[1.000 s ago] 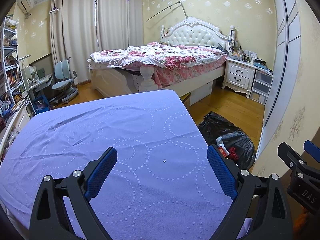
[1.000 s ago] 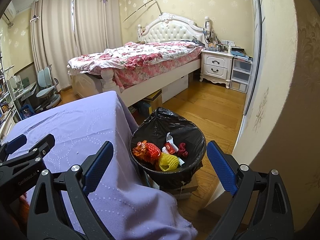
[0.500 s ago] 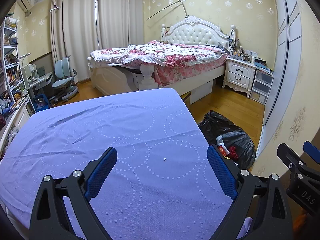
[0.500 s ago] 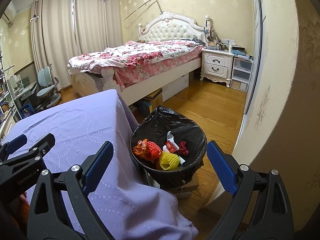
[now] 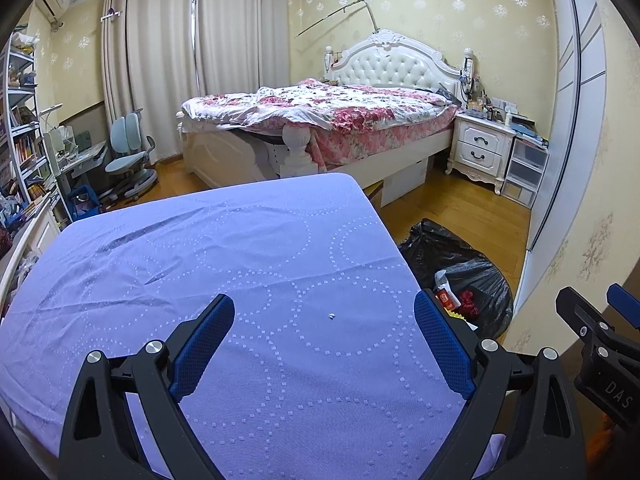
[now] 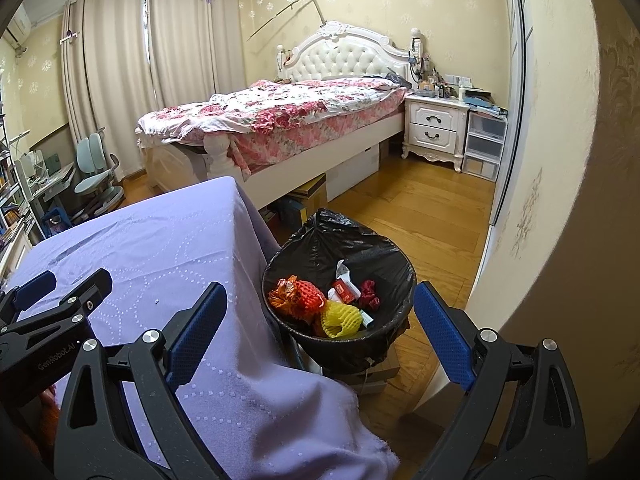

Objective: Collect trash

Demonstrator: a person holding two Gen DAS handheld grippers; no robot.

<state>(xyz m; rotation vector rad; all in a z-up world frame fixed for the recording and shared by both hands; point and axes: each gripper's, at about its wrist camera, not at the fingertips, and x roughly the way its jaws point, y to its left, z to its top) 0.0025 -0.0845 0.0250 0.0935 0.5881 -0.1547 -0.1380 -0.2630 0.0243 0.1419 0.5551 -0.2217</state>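
Left wrist view: left gripper (image 5: 324,312) is hovering over the table (image 5: 200,248), fingers spread wide and holding nothing. The table's lilac cloth is showing dotted ring embossing and a few shallow creases. A tiny white crumb (image 5: 331,315) is lying on the cloth between the fingertips, touching neither. Only the far side of the trash bin (image 5: 476,264) is showing here, past the table's right edge, with most of its contents hidden. The right gripper is appearing only as a black bracket at the right margin.

Right wrist view: right gripper (image 6: 316,300) is hanging over the table's right edge and the bin (image 6: 384,264), fingers likewise spread and empty. This view is looking straight into the bin, which is standing on the wood floor just beside the table corner. Its black liner is glossy and crinkled, bunching at the rim. Inside are lying a crumpled orange wrapper (image 6: 282,294), a red foam net (image 6: 308,296), a yellow foam net (image 6: 340,318), a red-and-white packet (image 6: 344,290) and dark red scraps (image 6: 369,294). The finger pads on both grippers are blue with fine mesh texture, set in black frames.
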